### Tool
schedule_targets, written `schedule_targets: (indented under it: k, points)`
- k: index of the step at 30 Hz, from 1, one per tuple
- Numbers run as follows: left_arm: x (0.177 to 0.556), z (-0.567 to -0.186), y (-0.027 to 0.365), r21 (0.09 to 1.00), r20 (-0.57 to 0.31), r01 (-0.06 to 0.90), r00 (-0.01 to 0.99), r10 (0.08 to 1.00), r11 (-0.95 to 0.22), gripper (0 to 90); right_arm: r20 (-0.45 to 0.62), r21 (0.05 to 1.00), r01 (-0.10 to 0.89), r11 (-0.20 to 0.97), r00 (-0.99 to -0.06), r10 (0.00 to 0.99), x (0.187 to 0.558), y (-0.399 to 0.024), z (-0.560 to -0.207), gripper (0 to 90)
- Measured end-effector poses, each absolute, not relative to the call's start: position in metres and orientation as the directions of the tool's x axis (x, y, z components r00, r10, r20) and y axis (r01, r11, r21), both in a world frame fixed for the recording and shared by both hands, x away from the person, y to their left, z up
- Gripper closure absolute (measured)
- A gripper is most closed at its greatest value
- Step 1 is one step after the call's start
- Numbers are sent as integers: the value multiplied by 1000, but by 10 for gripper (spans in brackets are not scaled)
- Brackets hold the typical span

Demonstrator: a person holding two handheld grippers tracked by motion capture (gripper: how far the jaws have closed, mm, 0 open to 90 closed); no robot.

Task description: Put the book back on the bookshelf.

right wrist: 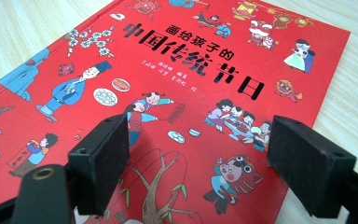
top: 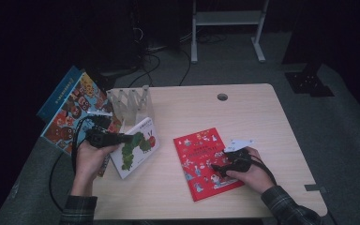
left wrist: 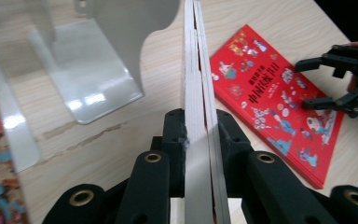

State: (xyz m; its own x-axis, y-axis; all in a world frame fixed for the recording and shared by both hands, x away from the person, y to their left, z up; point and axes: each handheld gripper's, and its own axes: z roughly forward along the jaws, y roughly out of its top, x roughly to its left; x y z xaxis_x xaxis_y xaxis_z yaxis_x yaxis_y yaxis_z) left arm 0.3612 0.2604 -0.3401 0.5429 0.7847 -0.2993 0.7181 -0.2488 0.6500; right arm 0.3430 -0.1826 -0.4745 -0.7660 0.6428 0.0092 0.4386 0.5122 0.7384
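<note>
Your left gripper (top: 122, 138) was shut tight on the caterpillar book (top: 136, 146). In the left gripper view, the two black jaws squeezed the book's white edge (left wrist: 198, 140) from both sides, so the book stood up on its side instead of lying flat. You held it at the left of the wooden table (top: 262, 117), just in front of the clear book rack (top: 130, 102). Held thin-side up like that, it looked ready to slide into one of the rack's slots.

Your right gripper (top: 218, 167) was open and held nothing. Its jaws sat wide apart just over the red book (top: 206, 161), which lay flat on the table, face up, near its middle. In the right gripper view, the red cover (right wrist: 177, 70) showed between the two pads (right wrist: 105, 161). I think that hand was waiting to pick up this book next.

More picture books (top: 68, 110) leaned at the far left of the rack.
</note>
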Motion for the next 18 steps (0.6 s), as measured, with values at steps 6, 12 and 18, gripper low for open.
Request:
schedule_targets:
  k: [6, 12, 18]
  points:
    - [360, -338, 267, 648, -298, 720, 540, 787, -249, 764, 9, 738, 438, 512, -766, 643, 343, -183, -475, 198]
    - [359, -337, 275, 646, -292, 725, 524, 800, -240, 764, 9, 739, 439, 511, -765, 644, 343, -182, -475, 198]
    - [362, -338, 280, 651, -288, 725, 510, 810, -225, 764, 10, 740, 440, 508, -764, 646, 343, -182, -475, 198]
